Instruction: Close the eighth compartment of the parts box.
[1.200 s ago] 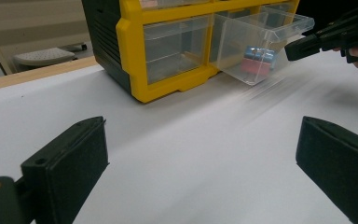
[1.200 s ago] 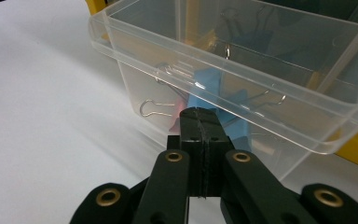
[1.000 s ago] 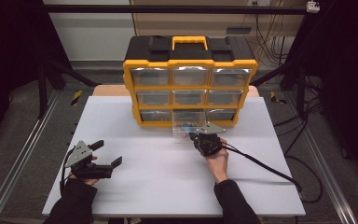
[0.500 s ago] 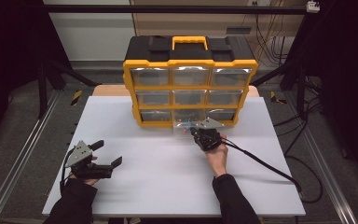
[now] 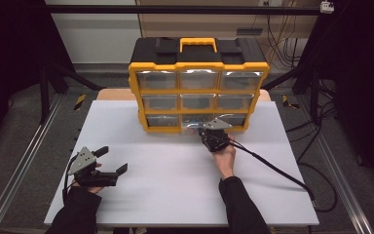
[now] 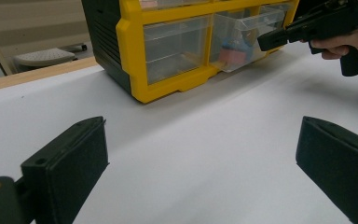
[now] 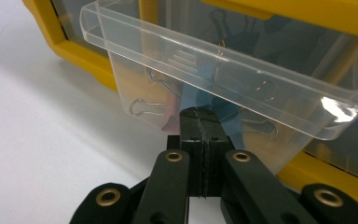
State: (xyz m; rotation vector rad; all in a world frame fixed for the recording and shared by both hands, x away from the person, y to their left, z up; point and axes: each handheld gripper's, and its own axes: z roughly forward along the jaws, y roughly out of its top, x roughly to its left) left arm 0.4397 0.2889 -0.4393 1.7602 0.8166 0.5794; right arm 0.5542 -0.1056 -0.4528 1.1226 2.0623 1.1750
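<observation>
A yellow and black organizer (image 5: 197, 73) with clear drawers stands at the back of the white table (image 5: 175, 190). Its bottom middle drawer (image 5: 193, 126) sticks out a little. In the right gripper view this clear drawer (image 7: 223, 65) holds binder clips (image 7: 144, 105) and pink and blue pieces. My right gripper (image 7: 200, 114) is shut with nothing between its jaws, and its tips rest against the drawer's front wall under the handle lip. My left gripper (image 5: 112, 159) lies open on the table at the front left, far from the organizer. The left gripper view shows the right gripper (image 6: 272, 39) at the drawer (image 6: 242, 37).
The right gripper's black cable (image 5: 272, 168) trails across the table to its right edge. A wooden board (image 5: 114, 94) shows behind the table's left part. Dark frame posts (image 5: 44, 83) stand at both sides.
The right gripper has moved toward the organizer, and the bottom middle drawer has slid further in with it. The left gripper has stayed in place.
</observation>
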